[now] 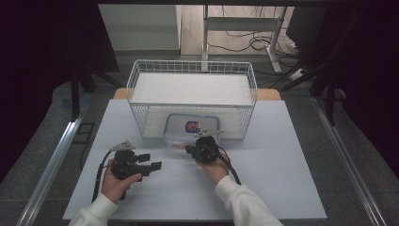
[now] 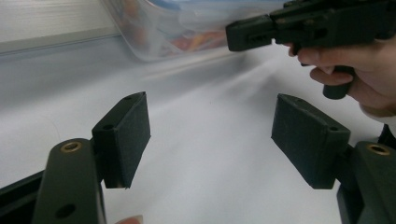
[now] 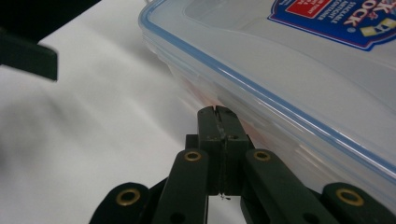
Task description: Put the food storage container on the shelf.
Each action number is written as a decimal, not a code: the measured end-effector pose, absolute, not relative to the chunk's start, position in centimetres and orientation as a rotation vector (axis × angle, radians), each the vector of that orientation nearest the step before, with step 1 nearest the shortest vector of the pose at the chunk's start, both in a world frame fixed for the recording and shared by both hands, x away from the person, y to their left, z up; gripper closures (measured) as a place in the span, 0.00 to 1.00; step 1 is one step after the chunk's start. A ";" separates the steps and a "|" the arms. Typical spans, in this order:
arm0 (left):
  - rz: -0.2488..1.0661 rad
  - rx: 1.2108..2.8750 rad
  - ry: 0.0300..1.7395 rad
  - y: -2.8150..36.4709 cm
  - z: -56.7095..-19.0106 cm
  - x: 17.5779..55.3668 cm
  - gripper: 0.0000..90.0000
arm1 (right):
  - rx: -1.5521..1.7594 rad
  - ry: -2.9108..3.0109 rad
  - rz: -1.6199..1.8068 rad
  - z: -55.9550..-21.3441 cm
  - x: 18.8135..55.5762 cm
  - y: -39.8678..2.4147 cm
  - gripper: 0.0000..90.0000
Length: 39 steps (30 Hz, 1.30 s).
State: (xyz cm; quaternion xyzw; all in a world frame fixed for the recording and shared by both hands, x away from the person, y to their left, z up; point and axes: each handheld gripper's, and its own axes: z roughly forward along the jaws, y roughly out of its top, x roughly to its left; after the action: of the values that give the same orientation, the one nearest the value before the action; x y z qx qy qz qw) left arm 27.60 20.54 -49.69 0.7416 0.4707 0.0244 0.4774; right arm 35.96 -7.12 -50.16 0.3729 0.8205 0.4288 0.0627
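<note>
— Can you read anything on that container lid [image 3: 299,65]?
— Its blue-and-red label [image 3: 336,18] shows "STACKABLE", "AIRTIGHT" and "CONTAINER", plus cut-off white letters ending "OCK". Your other print is too small.

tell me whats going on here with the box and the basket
A person holds a gripper in each hand at a white table. The right gripper has its fingers shut with nothing between them, tips at the side of a clear lidded container that lies under a white wire basket. The left gripper is open over the bare table, apart from the container.
</note>
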 end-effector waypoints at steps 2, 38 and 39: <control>0.062 1.812 1.149 20.5 -49.7 27.6 0.30 | 1.142 2.460 1.296 -50.2 36.4 -7.2 0.99; 0.048 1.813 1.144 20.7 -49.7 27.6 0.30 | 1.397 2.283 1.309 -50.1 41.5 -8.8 0.99; 0.049 1.813 1.145 20.7 -49.7 27.6 0.30 | 1.401 2.280 1.307 -50.1 41.6 -8.9 0.99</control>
State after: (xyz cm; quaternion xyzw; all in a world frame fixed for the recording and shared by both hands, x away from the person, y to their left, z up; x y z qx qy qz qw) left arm 27.62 20.71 -49.71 0.7426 0.4688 0.0199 0.4779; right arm 41.62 -8.86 -50.08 0.4689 0.7630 0.4374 0.0815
